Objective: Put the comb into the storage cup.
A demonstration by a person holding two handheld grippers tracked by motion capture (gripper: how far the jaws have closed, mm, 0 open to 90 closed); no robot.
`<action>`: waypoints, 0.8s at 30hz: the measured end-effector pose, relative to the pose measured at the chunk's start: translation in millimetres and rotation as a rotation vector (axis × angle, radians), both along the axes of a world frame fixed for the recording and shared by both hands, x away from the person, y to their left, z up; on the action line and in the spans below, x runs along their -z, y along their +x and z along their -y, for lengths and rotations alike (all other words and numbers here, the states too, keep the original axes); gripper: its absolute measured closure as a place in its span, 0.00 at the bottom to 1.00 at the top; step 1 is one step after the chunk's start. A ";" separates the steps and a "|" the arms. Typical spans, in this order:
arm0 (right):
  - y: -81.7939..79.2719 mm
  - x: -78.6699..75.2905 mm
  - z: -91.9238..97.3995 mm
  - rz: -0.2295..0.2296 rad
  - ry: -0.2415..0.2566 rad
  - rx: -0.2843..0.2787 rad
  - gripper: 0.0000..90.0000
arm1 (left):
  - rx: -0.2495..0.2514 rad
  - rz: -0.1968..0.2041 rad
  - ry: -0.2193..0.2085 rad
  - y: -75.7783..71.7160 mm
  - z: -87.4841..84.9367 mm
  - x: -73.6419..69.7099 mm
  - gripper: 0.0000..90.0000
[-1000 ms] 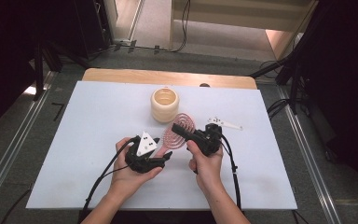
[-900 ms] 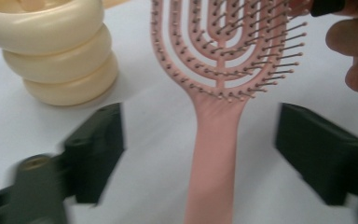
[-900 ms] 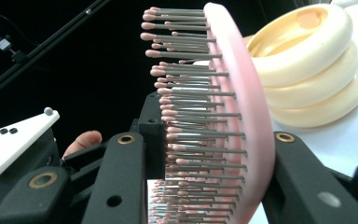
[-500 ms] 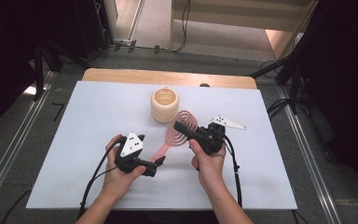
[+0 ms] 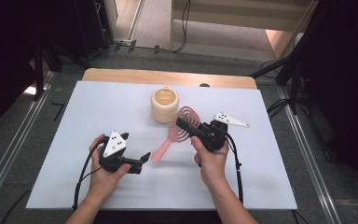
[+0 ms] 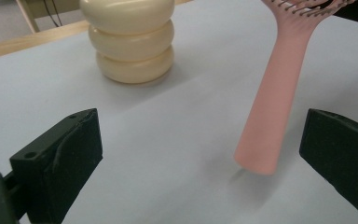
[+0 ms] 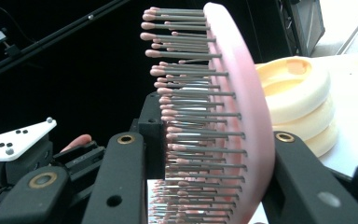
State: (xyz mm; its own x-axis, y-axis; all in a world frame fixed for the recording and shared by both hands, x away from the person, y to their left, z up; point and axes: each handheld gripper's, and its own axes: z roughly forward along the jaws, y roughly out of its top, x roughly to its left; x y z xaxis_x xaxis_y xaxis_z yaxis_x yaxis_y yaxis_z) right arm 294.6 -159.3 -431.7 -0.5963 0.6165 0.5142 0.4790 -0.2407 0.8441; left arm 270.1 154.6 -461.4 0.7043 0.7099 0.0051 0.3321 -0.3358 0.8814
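Observation:
A pink hairbrush hangs tilted over the white table, its handle end low and pointing at my left gripper. My right gripper is shut on the brush head, the bristles facing its left jaw. My left gripper sits low at the front left. Its jaws have just been opening and now stand wide apart. In the left gripper view the handle ends between the jaws, nearer the right one, touching neither. A cream ribbed cup stands upright just behind the brush.
The white table top has bare room to the left, the right and the front. A wooden strip runs along its far edge. Cables trail from both grippers toward the front edge. Dark stands and metal rails flank the table.
My left gripper has drawn back to the left, away from the brush handle, and its jaws have opened. The right gripper has kept still with the brush head in it.

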 end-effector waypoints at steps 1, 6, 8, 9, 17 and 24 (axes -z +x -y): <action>0.7 -0.8 0.5 -0.001 0.001 -0.002 0.68 | -0.002 0.004 -0.001 -0.6 -2.6 0.1 0.00; 4.1 -5.4 5.4 0.016 0.004 0.003 0.68 | -0.014 0.039 -0.007 -3.6 -15.2 2.0 0.00; 5.0 -7.1 7.4 0.019 0.007 0.006 0.68 | -0.026 0.051 -0.010 -4.0 -21.3 3.0 0.00; 5.7 -8.1 8.8 0.020 0.010 0.010 0.68 | -0.034 0.052 -0.010 -3.8 -23.1 3.3 0.00; 11.1 -11.7 16.0 0.021 0.028 0.008 0.68 | -0.080 0.079 -0.045 -3.3 -46.2 6.5 0.00; 14.5 -15.9 21.2 0.031 0.023 0.018 0.68 | -0.123 0.091 -0.063 -3.7 -65.5 6.4 0.00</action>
State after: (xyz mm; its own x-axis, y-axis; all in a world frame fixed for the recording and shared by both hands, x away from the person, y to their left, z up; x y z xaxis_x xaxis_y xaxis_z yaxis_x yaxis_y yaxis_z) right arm 309.2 -180.4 -415.8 -0.6008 0.6157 0.5098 0.4485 -0.2683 0.8526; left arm 266.4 220.0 -467.8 0.6103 0.7920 0.0172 0.2854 -0.2400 0.9279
